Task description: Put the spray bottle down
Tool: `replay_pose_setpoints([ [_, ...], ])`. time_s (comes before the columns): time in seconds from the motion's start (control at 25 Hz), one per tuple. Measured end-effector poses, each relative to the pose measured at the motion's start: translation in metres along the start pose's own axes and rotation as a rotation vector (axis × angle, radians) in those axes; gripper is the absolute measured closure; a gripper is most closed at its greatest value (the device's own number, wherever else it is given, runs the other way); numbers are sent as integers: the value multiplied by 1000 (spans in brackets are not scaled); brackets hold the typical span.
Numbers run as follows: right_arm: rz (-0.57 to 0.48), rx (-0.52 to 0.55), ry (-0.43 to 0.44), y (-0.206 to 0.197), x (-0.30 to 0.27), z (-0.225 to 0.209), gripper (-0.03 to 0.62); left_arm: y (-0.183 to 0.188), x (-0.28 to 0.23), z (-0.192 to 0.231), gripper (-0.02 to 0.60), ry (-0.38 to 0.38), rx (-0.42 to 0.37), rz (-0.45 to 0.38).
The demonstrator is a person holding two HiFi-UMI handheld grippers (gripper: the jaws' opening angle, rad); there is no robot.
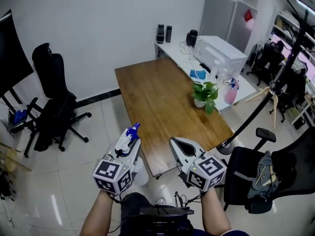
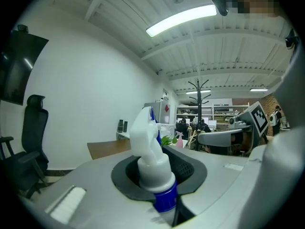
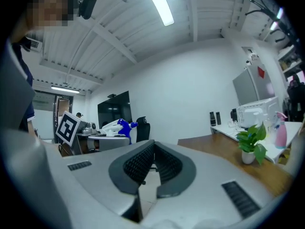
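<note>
my left hand-held gripper (image 1: 129, 137) grips the spray bottle (image 2: 151, 162) by its neck, upright. the desk (image 1: 157, 102) lies just ahead. my right hand-held gripper (image 1: 176, 142) is closed, empty.

Both bare forearms reach forward from the lower edge of the head view, left forearm (image 1: 96, 216) and right forearm (image 1: 214, 214) roughly parallel, each hand hidden under its marker cube. The left hand-held gripper (image 1: 129, 140) points ahead, nearly level, its jaws clamped on the neck of a spray bottle (image 2: 151, 162), whose nozzle head stands above them. The right hand-held gripper (image 1: 175, 144) lies beside it, apart from it, similarly level, its jaws drawn together at the tips with nothing between them.
</note>
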State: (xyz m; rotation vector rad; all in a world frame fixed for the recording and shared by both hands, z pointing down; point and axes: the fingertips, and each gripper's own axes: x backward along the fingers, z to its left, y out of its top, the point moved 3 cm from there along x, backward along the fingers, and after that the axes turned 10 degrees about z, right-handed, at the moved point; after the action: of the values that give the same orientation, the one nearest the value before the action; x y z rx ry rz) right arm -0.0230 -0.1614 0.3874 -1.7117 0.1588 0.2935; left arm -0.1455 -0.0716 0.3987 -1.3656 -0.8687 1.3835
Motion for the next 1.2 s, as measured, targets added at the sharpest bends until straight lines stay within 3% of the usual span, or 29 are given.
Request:
replay_pose_setpoints([
  [0.44,-43,-95,-214,-2,5,-63,591,30,-92,-5,508,-180,-107,2],
  [0.88,-44,-189,-486,-1,-15,-105,591,54,-180,29,508,-356,-153,-16],
  [1.04,-37,-229,-558,-8,-13,-115,591,55,-210,20,508,-448,-190,-53],
  [1.2,-21,-258,-604,-14,-13,-120,591,56,-241,9,506,-479,-247,-111],
])
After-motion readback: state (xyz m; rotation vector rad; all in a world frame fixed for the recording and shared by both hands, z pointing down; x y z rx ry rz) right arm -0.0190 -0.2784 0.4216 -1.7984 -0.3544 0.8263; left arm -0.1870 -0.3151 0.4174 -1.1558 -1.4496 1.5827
